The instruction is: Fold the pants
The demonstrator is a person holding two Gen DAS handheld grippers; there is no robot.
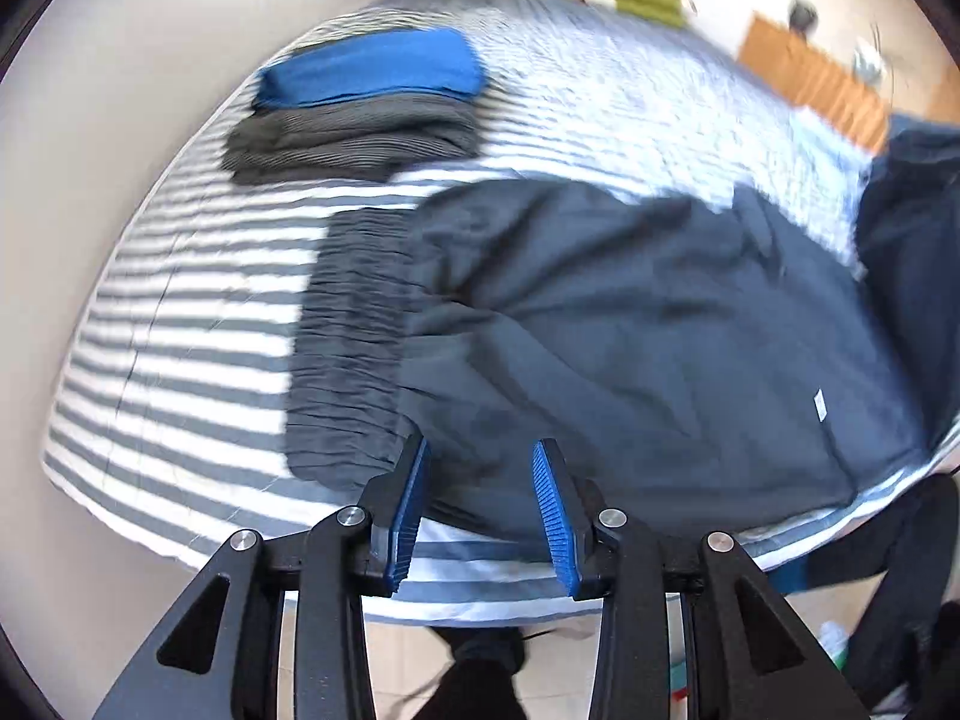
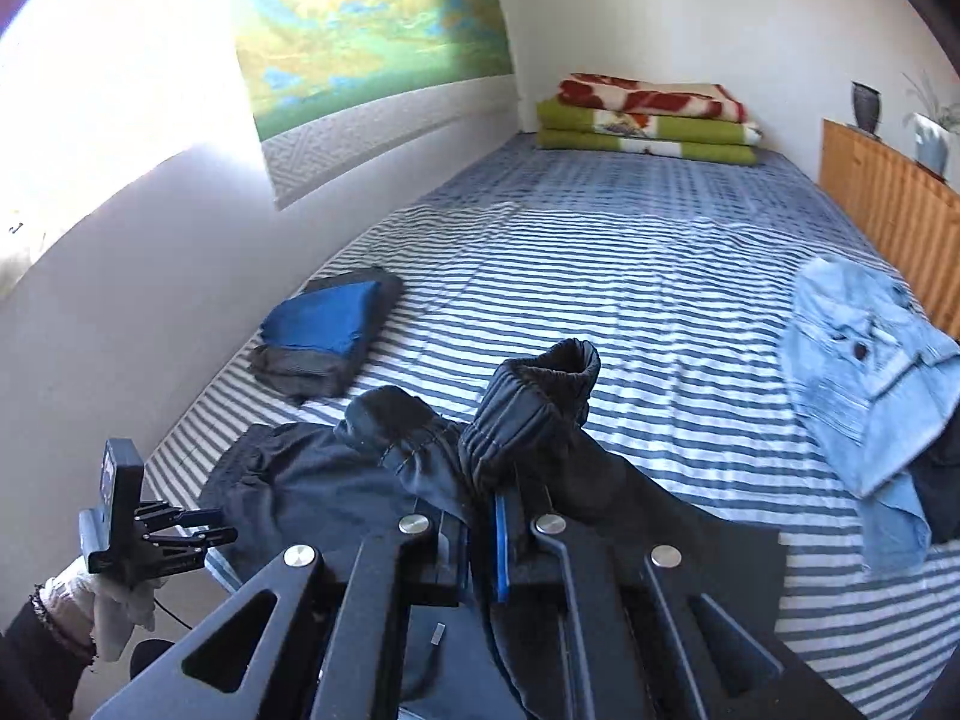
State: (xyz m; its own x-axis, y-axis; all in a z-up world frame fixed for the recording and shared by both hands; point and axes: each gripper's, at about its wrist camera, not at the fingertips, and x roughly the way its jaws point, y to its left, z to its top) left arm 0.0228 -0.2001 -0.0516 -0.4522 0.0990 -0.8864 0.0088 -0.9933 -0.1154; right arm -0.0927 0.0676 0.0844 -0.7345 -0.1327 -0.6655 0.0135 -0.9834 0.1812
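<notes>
Spreading across the near edge of the striped bed, the dark pants lay waistband toward the wall side. Folding them well would mean carrying the cuffs squarely over the waistband. The right gripper was clamped on the cuffs, angled downward; the left gripper hovered with jaws apart, empty, above the pants.

This is a bedroom in a home. A bed with a striped sheet fills the room. Folded blankets lie at its far end, a map poster hangs on the wall beside it, and a wooden cabinet with a potted plant stands along its other side.
</notes>
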